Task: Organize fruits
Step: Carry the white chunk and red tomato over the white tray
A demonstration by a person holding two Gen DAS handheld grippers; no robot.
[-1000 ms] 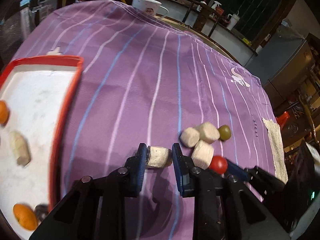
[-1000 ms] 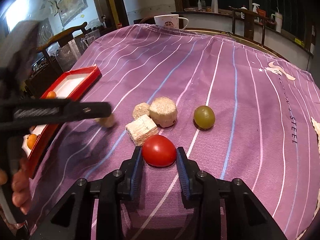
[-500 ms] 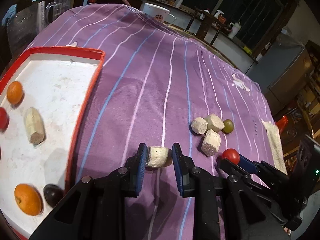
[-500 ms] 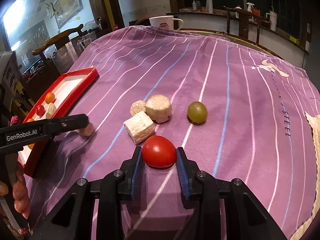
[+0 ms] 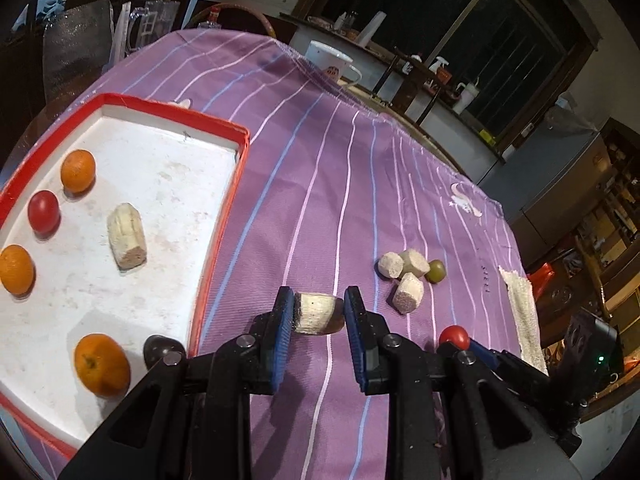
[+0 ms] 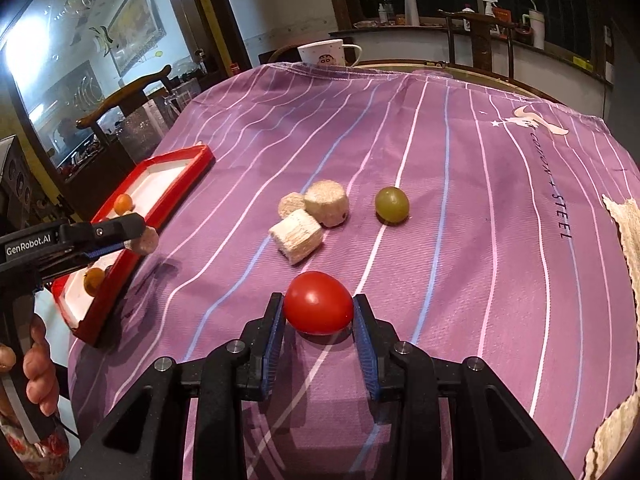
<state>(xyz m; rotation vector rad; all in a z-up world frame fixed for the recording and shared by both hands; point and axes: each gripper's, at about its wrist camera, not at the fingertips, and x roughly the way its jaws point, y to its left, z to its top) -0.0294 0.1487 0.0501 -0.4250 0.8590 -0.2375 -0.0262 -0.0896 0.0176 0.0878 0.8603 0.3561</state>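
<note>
We've got both tools loaded w/ the tray as the drop spot: the left gripper is clamped on a banana chunk, carried clear of the cloth just right of the tray's red rim, prob so it can go over the wall and down on the white floor. The right gripper pinches a tomato by its sides, low over the cloth and well right of the tray; we judge it waits its turn while the left goes first. Pads squeeze the soft fruit across its width so it won't roll out. Count, in the tray: 3 oranges, 1 tomato, 1 banana chunk, 1 dark round fruit at the near right corner, maybe a grape. On the cloth, well right of the tray: 3 banana chunks bunched and touching, 1 green grape just beside them. Held: 1 chunk, 1 tomato. So approx 4 pcs left to shift after these two. A mug sits at the far edge, far from the tray
</note>
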